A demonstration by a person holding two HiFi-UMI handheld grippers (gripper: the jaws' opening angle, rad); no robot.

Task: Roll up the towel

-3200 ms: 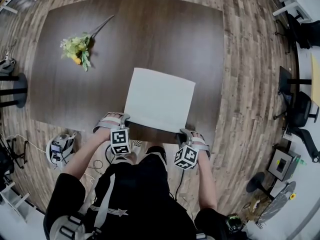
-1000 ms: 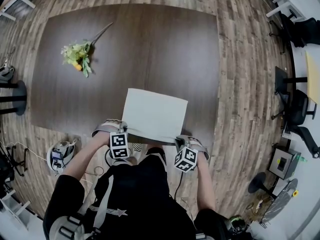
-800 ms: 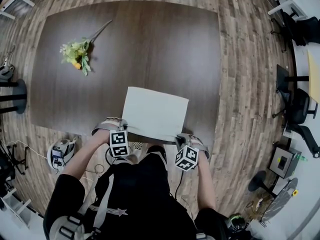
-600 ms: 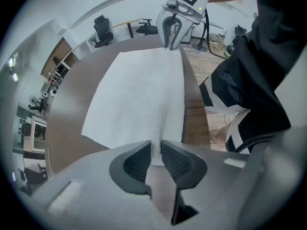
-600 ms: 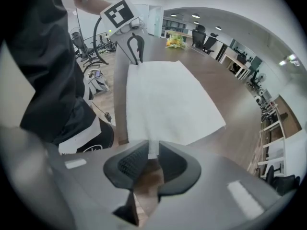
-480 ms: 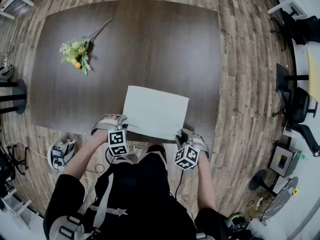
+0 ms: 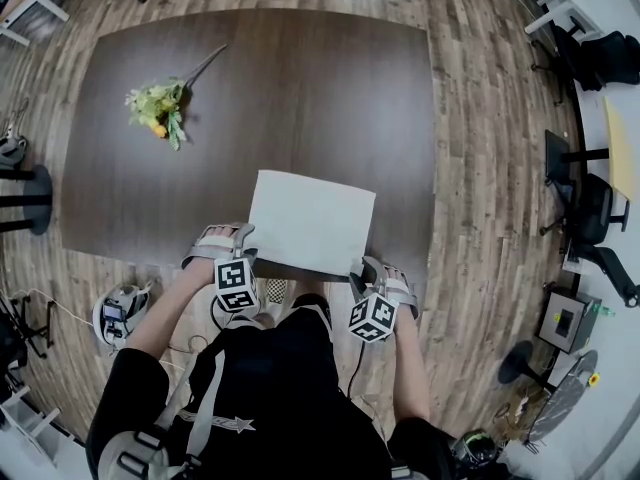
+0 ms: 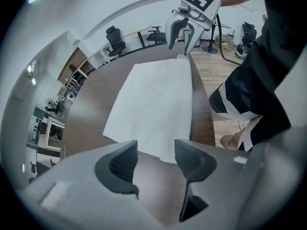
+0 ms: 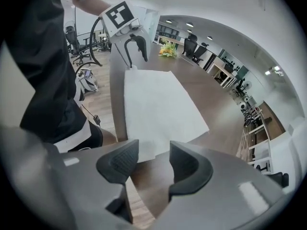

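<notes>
Head view: flower sprig (image 7: 158, 109) beyond towel (image 7: 312, 223)

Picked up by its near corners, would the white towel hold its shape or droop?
Probably droop: the towel lies thin and flat against the table, with no stiff edge. It is likely light for its size, being so thin. Its matte cloth surface should resist slipping.

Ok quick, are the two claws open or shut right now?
Left claw: open, just been opening; towel corner below the gap, not pinched.
Right claw: open, just been opening; towel corner below the gap, not pinched.
</notes>
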